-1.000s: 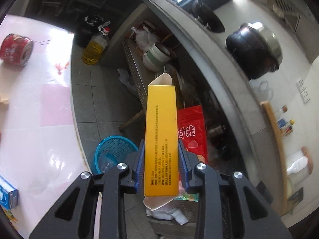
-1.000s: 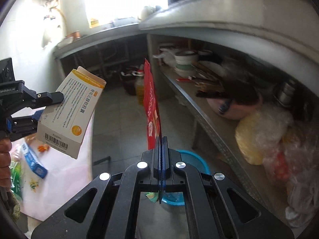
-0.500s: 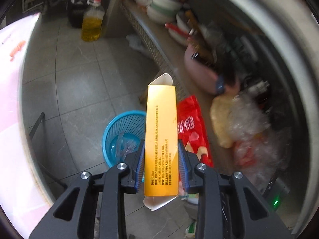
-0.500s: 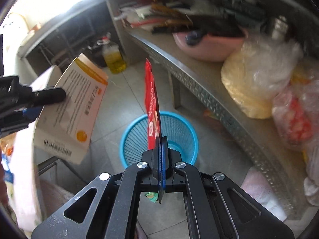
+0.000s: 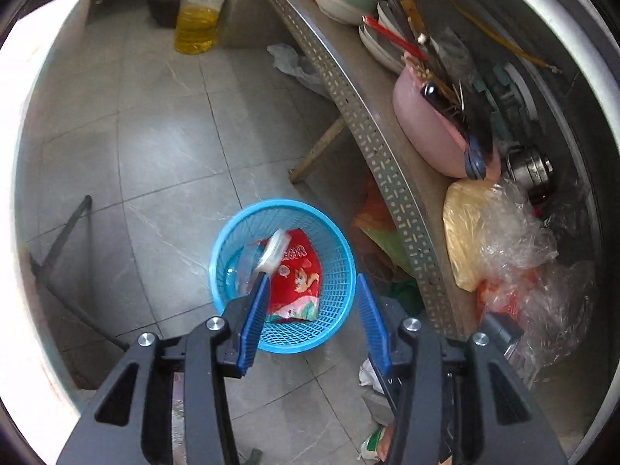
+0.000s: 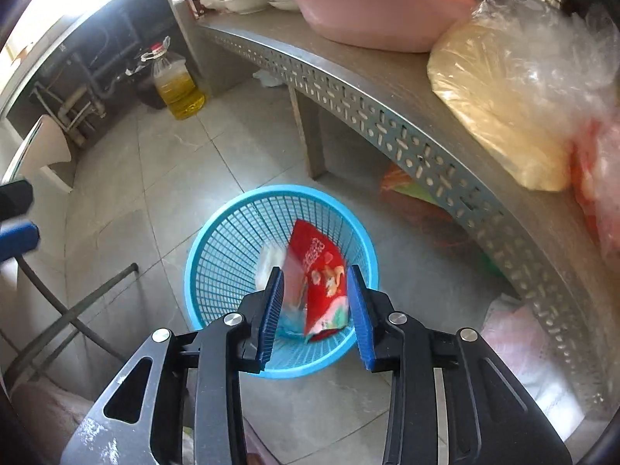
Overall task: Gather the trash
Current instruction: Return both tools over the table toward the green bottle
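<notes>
Both grippers hang above the blue basket point(image 5: 283, 333) on the tiled floor point(image 5: 155, 147), pointing steeply down. The left gripper point(image 5: 312, 325) has just been opening and its fingers point(image 5: 254, 321) stand apart with nothing between them; the right gripper point(image 6: 316, 317) has just been opening too, its fingers point(image 6: 358, 321) parted and clear of the red packet point(image 6: 321, 271), which is inside the basket point(image 6: 232, 240) beside a blurred white piece point(image 5: 273, 250). The basket stands just beside the perforated metal shelf point(image 5: 364, 124), which carries a pink basin point(image 5: 430, 128) and a bag point(image 5: 472, 228); an oil bottle point(image 5: 197, 15) stands well apart on the floor.
</notes>
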The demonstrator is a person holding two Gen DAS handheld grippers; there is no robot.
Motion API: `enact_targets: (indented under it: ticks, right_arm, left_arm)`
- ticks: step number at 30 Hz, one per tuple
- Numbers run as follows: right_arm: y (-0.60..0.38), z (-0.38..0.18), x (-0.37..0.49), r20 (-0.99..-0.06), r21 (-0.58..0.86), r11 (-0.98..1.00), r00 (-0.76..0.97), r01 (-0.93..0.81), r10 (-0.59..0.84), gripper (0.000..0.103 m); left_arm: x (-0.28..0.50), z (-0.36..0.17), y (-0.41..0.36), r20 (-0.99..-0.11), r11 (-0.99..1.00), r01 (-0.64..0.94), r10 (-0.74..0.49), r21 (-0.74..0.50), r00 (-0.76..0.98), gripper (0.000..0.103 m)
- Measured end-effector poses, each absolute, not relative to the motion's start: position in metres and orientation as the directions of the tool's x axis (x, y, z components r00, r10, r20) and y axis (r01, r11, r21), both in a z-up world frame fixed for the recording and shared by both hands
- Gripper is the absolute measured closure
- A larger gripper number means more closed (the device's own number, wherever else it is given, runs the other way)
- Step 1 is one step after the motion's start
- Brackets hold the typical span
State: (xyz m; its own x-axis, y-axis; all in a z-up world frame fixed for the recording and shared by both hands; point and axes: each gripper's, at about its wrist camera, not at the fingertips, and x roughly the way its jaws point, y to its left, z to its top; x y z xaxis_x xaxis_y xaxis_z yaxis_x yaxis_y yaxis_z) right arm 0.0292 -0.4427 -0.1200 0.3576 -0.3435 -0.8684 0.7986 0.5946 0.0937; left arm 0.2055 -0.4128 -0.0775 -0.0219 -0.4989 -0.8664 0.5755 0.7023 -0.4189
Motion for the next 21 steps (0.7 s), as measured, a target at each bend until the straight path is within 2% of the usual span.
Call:
enact_targets:
  ticks: [5,9,14,21]
  right_arm:
    - [-0.436,-0.116,0.018,-0.863,0.112,0.596,0.376,0.795,-0.338,0.068]
    - [-0.428,-0.102,0.014,-0.844,0.131,0.606,0.408,0.785,-0.347,0.063]
    - [-0.410,-0.069,0.009,-0.806,0.148,0.645,0.470,0.750,-0.361,0.051]
    - [-0.386,-0.029,0.013,-0.757,0.195,0.718,0.568,0.668,-0.323,0.040]
  left_arm:
    - [0.201,-0.047,-0.392,-0.850,0.687,0.598,-0.526,-0.413,0.017,0.058]
    - [0.192,-0.019,-0.371,-0.834,0.672,0.621,-0.549,-0.404,0.051,0.051]
    - [0.179,0.016,-0.337,-0.806,0.647,0.650,-0.586,-0.398,0.089,0.043]
    - [0.163,0.054,-0.279,-0.767,0.637,0.669,-0.623,-0.384,0.153,0.034]
